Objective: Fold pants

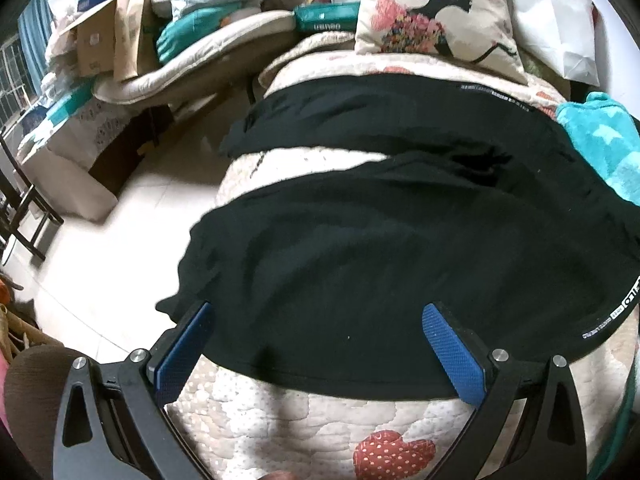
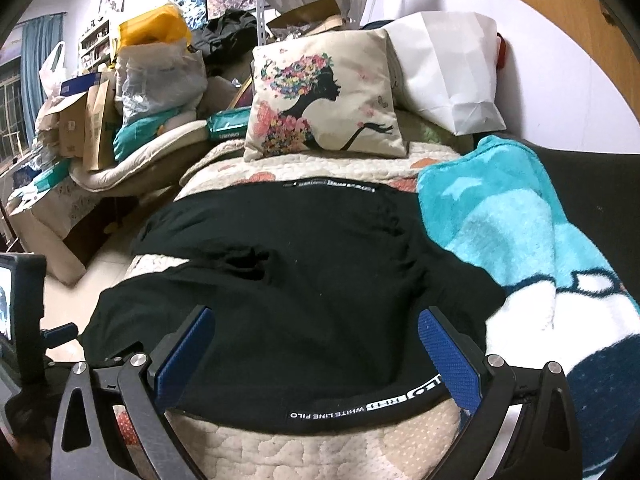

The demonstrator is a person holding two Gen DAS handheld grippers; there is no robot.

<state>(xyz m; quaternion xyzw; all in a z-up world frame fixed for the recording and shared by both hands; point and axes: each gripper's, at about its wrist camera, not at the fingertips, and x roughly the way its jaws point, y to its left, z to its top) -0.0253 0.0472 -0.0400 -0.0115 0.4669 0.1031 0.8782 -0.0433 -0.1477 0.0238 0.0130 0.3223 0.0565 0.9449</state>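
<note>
Cluttered bedroom, with a bed under a cream quilt (image 1: 304, 420) printed with red hearts serving as the work surface. Left tongs (image 1: 316, 344): blue pads spread wide apart, nothing between them, hovering above the near leg of the black pants (image 1: 400, 260); whether the tips touch the cloth cannot be told. Right tongs (image 2: 316, 344): likewise wide apart and empty, poised above the waistband end, where a black band with white lettering (image 2: 360, 404) runs along the near edge. The pants lie spread flat across the quilt, the two legs parted towards the left side of the bed, with a wedge of quilt showing between them; the leg ends reach the bed's left edge. A second lettered band (image 2: 332, 185) marks the far edge of the garment. A turquoise and white fleece blanket (image 2: 520, 232) lies on the right, overlapping the pants' right side. Behind the pants, a cushion (image 2: 324, 100) printed with a silhouette and coloured flowers stands upright on the quilt, a white paper bag (image 2: 452, 72) just beside it against the wall. Cardboard boxes (image 2: 76, 124) and plastic bags are piled beyond the bed on the left, above a pale tiled floor (image 1: 120, 248).
</note>
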